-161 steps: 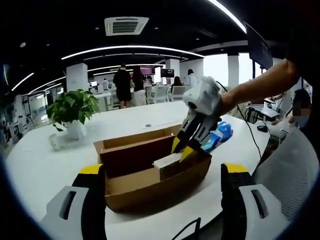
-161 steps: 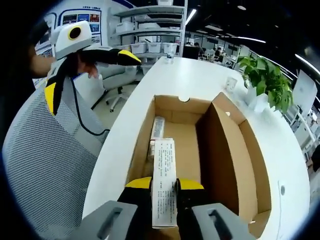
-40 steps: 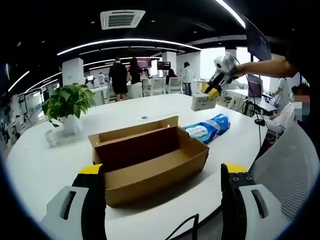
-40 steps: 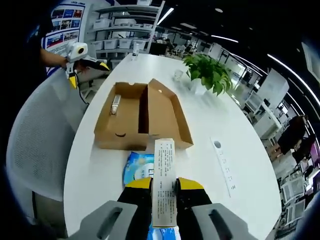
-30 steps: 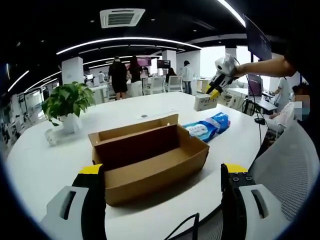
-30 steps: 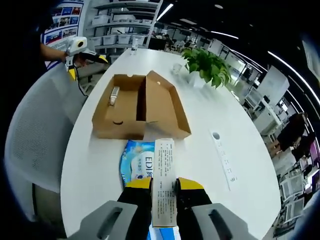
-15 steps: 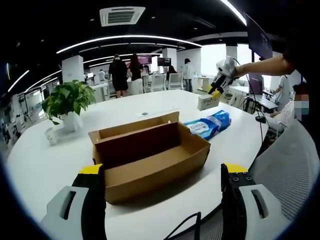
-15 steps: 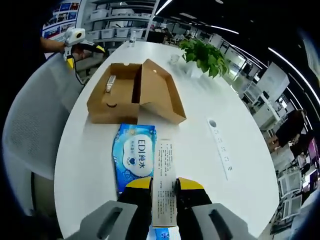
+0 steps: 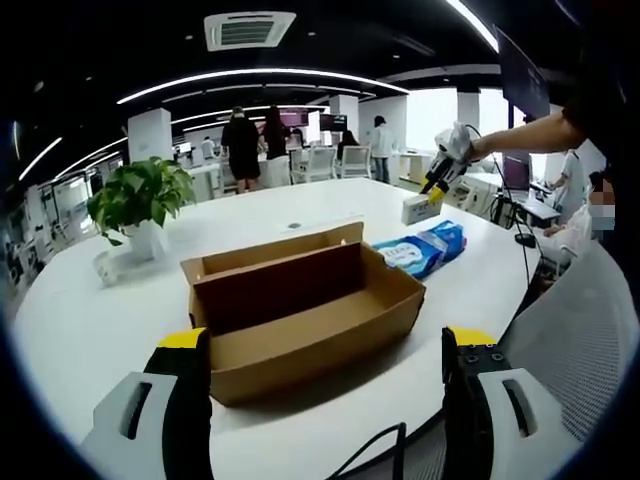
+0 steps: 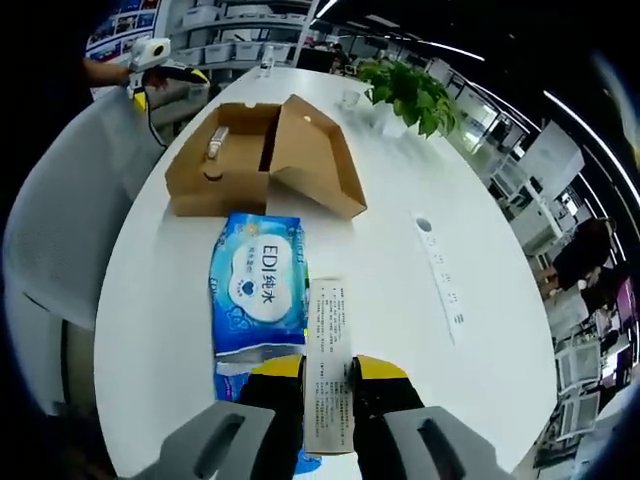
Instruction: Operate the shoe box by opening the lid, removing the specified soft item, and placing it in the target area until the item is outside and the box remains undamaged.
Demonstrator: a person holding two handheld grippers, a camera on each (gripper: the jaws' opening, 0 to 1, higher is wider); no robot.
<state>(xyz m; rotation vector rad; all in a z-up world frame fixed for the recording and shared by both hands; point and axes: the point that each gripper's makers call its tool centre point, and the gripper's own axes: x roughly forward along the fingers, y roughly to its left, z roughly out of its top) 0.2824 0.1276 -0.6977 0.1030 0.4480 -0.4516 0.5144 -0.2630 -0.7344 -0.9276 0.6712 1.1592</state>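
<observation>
The brown cardboard shoe box [image 9: 300, 310] lies open on the white table, its lid folded back. My left gripper [image 9: 326, 342] is open in front of it, its jaws wide apart with nothing between them. My right gripper [image 10: 328, 372] is shut on a narrow white printed carton [image 10: 328, 340], held above the table beside a blue wipes pack [image 10: 258, 285]. The shoe box [image 10: 265, 155] lies farther off, with a small item [image 10: 215, 140] inside. In the left gripper view the right gripper [image 9: 440, 178] holds the carton [image 9: 420, 208] just beyond the wipes pack [image 9: 425, 245].
A potted plant [image 9: 140, 200] stands at the table's far side, also seen as the plant [image 10: 410, 90]. A white power strip [image 10: 440, 275] lies to the carton's right. A grey mesh chair [image 10: 60, 200] stands at the table's edge. People stand in the background.
My right gripper has carried the white carton out of the shoe box, past the wipes pack, and lower toward the table. The left gripper stays open in front of the box.
</observation>
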